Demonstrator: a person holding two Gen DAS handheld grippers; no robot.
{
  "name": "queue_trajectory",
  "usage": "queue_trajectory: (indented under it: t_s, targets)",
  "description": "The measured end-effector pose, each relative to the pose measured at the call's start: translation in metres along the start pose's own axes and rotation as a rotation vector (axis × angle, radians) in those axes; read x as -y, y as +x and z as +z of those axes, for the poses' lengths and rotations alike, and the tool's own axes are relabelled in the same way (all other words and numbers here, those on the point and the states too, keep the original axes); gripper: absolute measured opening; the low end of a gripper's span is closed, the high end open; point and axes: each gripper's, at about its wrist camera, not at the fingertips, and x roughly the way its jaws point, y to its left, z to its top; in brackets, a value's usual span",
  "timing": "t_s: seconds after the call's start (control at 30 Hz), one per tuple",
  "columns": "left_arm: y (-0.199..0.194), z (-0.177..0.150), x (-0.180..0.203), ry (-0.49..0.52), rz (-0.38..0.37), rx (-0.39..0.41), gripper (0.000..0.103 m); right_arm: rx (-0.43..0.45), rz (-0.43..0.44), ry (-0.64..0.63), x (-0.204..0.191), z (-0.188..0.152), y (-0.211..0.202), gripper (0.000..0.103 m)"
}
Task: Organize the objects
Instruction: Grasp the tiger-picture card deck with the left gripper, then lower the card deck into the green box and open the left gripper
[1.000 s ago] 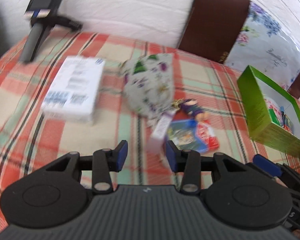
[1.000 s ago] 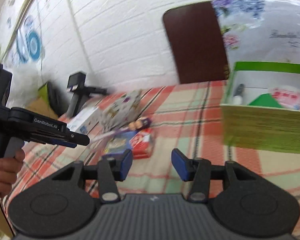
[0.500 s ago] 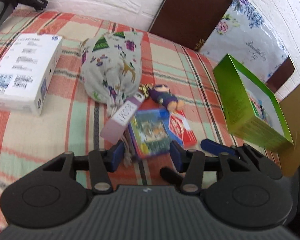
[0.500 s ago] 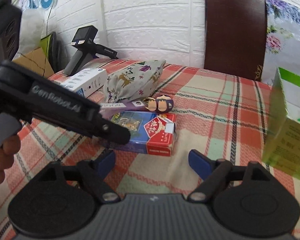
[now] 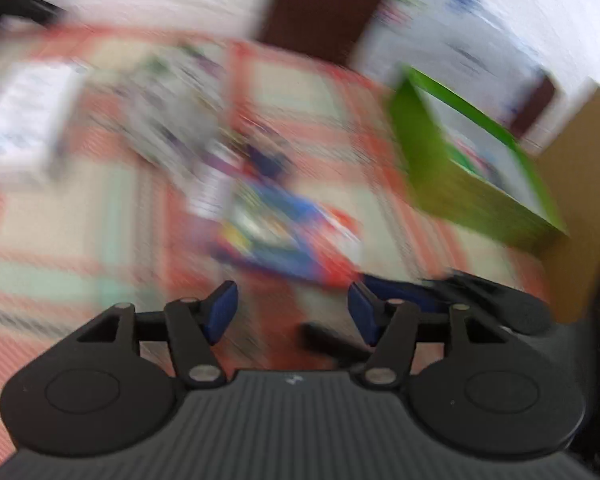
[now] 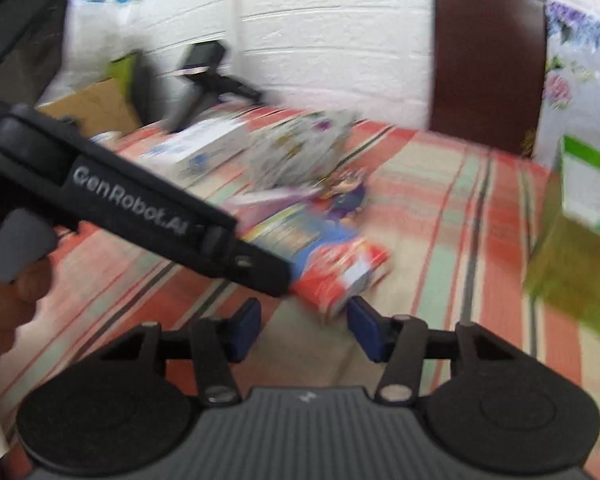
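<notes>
Left gripper (image 5: 292,316) jaws just widening, empty, right gripper (image 6: 304,330) narrowing, empty, above card box (image 6: 332,264)

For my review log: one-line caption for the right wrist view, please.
Open right tongs near the red-and-blue card box on the plaid cloth; left tongs reach in beside; green box at right.

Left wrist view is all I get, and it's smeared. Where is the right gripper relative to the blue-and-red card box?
Observer: The right gripper sits just short of the card box; the box's red corner points at the gap between its jaws.
Operator: Gripping it?
Observer: No. The jaws have just been closing, but the pads are clear of the box and nothing is between them.
Operator: What's beyond the white box?
Observer: A black handheld device stands behind it, by the wall.
</notes>
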Motion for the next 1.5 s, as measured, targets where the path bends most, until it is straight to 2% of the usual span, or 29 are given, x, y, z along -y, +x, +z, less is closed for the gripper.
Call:
queue_trajectory:
  t_s: [0.03, 0.07, 0.17, 0.3, 0.37, 0.4, 0.47, 0.57, 0.8, 0.83, 0.87, 0.9, 0.93, 1.07, 1.17, 1.23, 1.3, 1.4, 1.5]
  targets:
    - [0.0, -0.009, 0.006, 0.018, -0.034, -0.037, 0.064, 0.001, 0.026, -0.009, -0.004, -0.006, -0.011, 0.05]
    - [-0.001, -0.018, 0.015, 0.062, -0.031, -0.058, 0.064, 0.008, 0.034, -0.021, -0.009, -0.013, -0.02, 0.054]
    - [-0.014, -0.031, 0.031, 0.185, 0.057, -0.015, 0.064, 0.029, -0.014, -0.04, -0.011, -0.027, -0.036, 0.065]
    - [-0.02, 0.002, 0.024, 0.138, 0.137, 0.07, 0.067, 0.033, -0.056, 0.078, 0.01, -0.028, -0.036, 0.065]
    - [-0.015, 0.023, 0.021, 0.155, 0.167, 0.135, 0.08, 0.042, -0.054, 0.111, 0.014, -0.027, -0.037, 0.065]
    - [-0.008, 0.031, 0.019, 0.17, 0.2, 0.156, 0.08, 0.045, -0.055, 0.112, 0.014, -0.026, -0.037, 0.065]
    - [0.013, 0.045, 0.014, 0.184, 0.237, 0.135, 0.078, 0.05, -0.062, 0.093, 0.012, -0.023, -0.035, 0.066]
    - [0.031, 0.056, -0.002, 0.153, 0.134, 0.048, 0.072, 0.049, -0.064, 0.047, 0.01, -0.019, -0.028, 0.067]
    - [0.039, 0.049, 0.007, 0.245, 0.092, 0.036, 0.071, 0.046, -0.073, 0.013, 0.009, -0.001, 0.01, 0.069]
    - [0.042, 0.048, 0.008, 0.255, 0.078, 0.025, 0.072, 0.047, -0.076, 0.004, 0.008, 0.001, 0.015, 0.072]
    - [0.046, 0.046, 0.011, 0.268, 0.083, 0.021, 0.075, 0.046, -0.086, 0.001, 0.007, 0.002, 0.018, 0.079]
    - [0.048, 0.043, 0.013, 0.272, 0.089, 0.027, 0.077, 0.042, -0.092, 0.002, 0.008, 0.003, 0.021, 0.079]
    - [0.048, 0.042, 0.015, 0.267, 0.092, 0.033, 0.078, 0.043, -0.094, 0.006, 0.008, 0.003, 0.022, 0.079]
    - [0.043, 0.033, 0.016, 0.227, 0.082, 0.04, 0.077, 0.055, -0.111, 0.0, 0.013, -0.004, 0.012, 0.06]
    - [0.036, 0.028, 0.019, 0.174, 0.093, 0.056, 0.071, 0.068, -0.112, 0.003, 0.011, -0.008, 0.003, 0.06]
    - [0.024, 0.032, 0.024, 0.15, 0.091, 0.085, 0.071, 0.111, -0.13, -0.016, 0.005, -0.006, -0.007, 0.06]
    - [0.011, 0.044, 0.037, 0.16, 0.071, 0.127, 0.071, 0.191, -0.167, -0.041, 0.002, -0.002, -0.023, 0.06]
    - [0.004, 0.07, 0.067, 0.219, 0.031, 0.17, 0.071, 0.292, -0.24, -0.064, 0.013, 0.008, -0.046, 0.059]
    - [0.019, 0.096, 0.109, 0.299, -0.005, 0.185, 0.071, 0.35, -0.326, -0.04, 0.043, 0.015, -0.063, 0.059]
